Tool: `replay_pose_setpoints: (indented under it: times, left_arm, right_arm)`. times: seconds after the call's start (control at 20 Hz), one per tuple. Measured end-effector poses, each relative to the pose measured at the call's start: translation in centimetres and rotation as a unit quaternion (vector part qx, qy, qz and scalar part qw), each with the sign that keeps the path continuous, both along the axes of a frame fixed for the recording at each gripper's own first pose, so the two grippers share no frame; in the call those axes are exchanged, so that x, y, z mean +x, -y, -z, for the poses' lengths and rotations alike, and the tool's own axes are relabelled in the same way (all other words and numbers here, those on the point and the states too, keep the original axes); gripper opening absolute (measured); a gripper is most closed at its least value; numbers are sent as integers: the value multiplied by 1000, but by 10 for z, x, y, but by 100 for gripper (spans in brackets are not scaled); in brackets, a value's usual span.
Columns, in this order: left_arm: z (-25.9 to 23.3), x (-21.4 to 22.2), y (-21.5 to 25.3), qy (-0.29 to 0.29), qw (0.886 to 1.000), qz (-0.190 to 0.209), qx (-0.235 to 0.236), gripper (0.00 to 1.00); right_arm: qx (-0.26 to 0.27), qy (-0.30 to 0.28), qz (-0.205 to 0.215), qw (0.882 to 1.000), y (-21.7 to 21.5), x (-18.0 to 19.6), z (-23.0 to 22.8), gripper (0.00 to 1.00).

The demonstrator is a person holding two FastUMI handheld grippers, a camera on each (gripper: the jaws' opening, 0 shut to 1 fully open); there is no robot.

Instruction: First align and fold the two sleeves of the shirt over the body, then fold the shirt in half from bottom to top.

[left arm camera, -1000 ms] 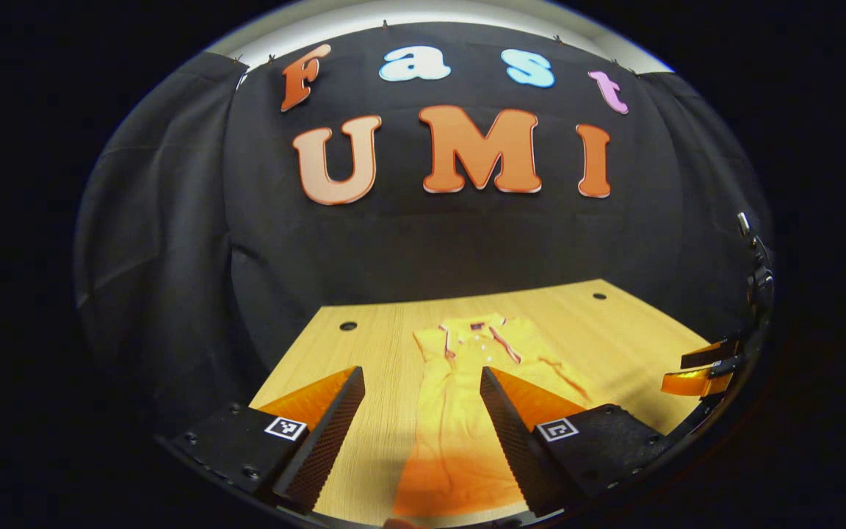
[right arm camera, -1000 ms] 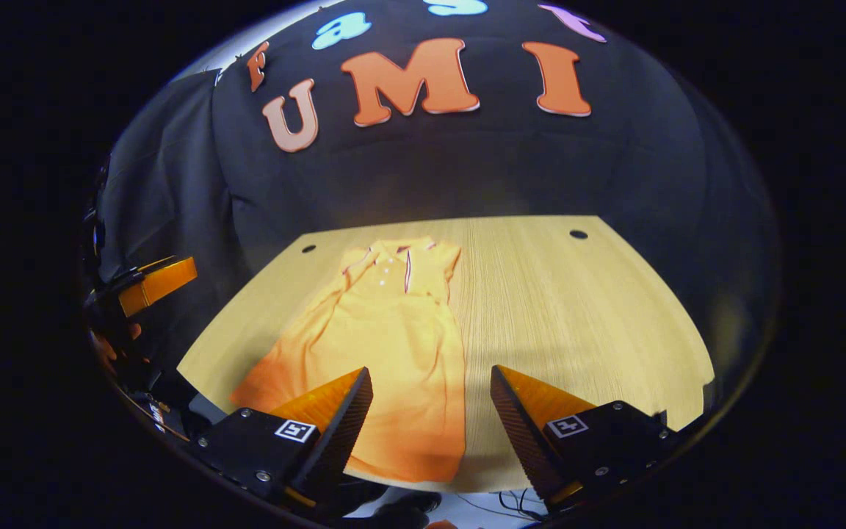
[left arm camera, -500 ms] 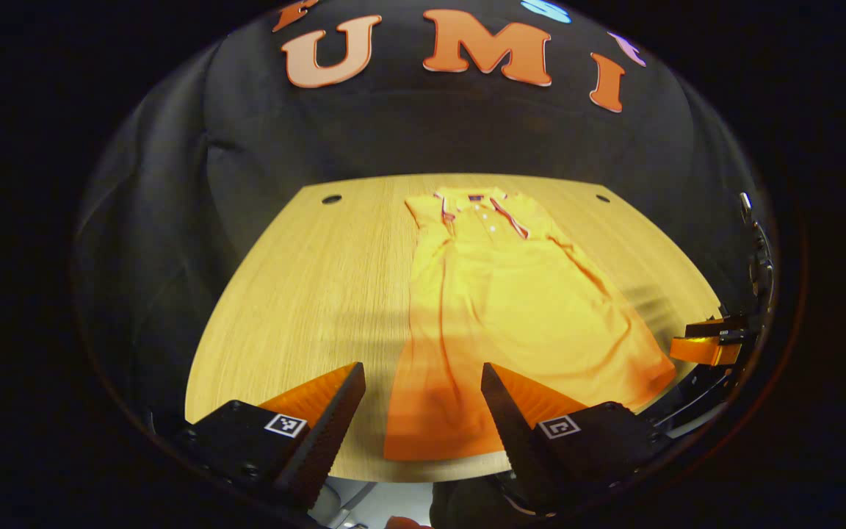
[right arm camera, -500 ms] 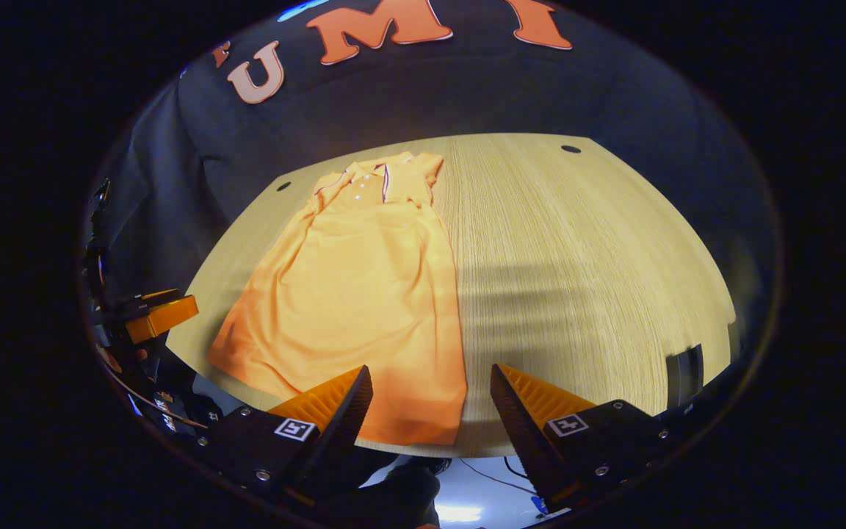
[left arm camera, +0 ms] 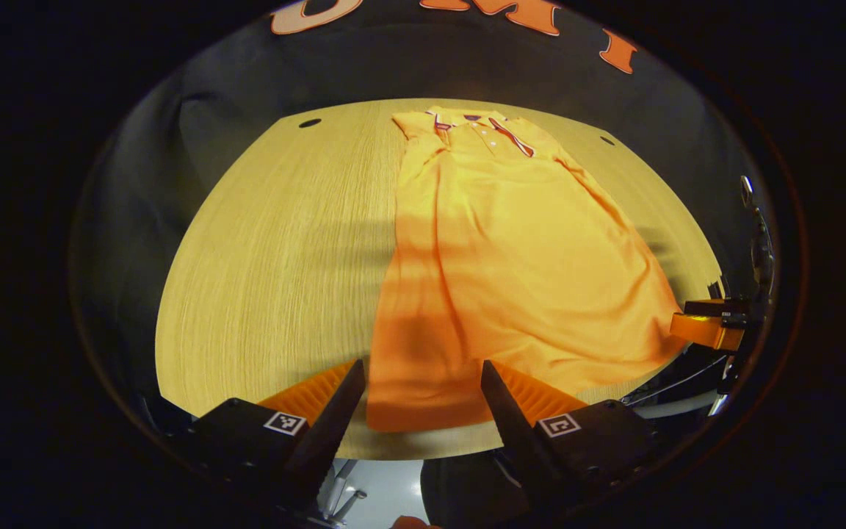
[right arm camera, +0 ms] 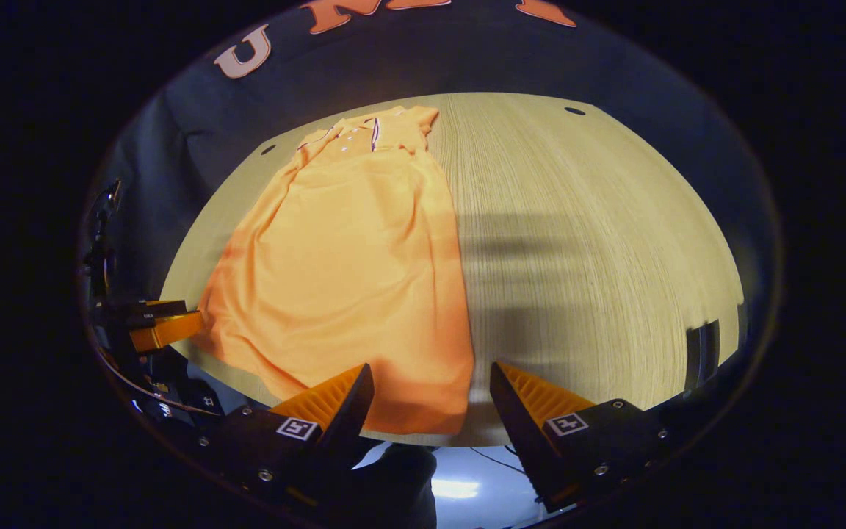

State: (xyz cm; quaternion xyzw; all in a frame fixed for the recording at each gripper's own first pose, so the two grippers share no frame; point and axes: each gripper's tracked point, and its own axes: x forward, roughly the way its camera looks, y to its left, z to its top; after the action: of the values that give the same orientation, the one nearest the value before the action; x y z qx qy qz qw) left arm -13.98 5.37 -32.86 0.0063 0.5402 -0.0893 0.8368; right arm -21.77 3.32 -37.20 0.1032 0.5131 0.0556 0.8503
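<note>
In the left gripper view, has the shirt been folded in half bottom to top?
No: the shirt lies full length, collar far, hem near.

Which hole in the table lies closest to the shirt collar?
The left hole in the left gripper view is closer to the collar; the other hole lies farther right.

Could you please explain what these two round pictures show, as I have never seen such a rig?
A person holds two hand tools, each with two fingers and a wide-angle camera looking along them. In the left gripper view, the left gripper sits at the bottom, open; the right gripper shows at the edge. In the right gripper view, the right gripper is open too, with the left gripper off to the side. An orange shirt lies flat on a wooden table, collar away from the person. Nothing is held; both grippers hover near the shirt's bottom hem.
</note>
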Motion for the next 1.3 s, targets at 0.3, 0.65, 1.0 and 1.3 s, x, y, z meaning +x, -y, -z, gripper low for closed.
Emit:
replay_pose_setpoints:
  times: [0.3, 0.65, 1.0, 1.3]
  left_arm:
    - [14, -1, 5, -19, 1000, 14, 21, 97]
    - [8, 17, 11, -9, 1000, -23, -4, 8]
    - [-26, 46, 10, 7, 998, -41, -55, 1]
    - [-68, 94, 18, 53, 996, -23, -73, 0]
  right_arm:
    - [-71, -24, -24, 997, 10, -1, 13, 85]
    - [26, -39, 22, 999, -18, 6, 10, 16]
    - [180, -23, 67, 981, -43, 35, -31, 2]
    - [210, 27, 74, 975, -30, 85, -68, 2]
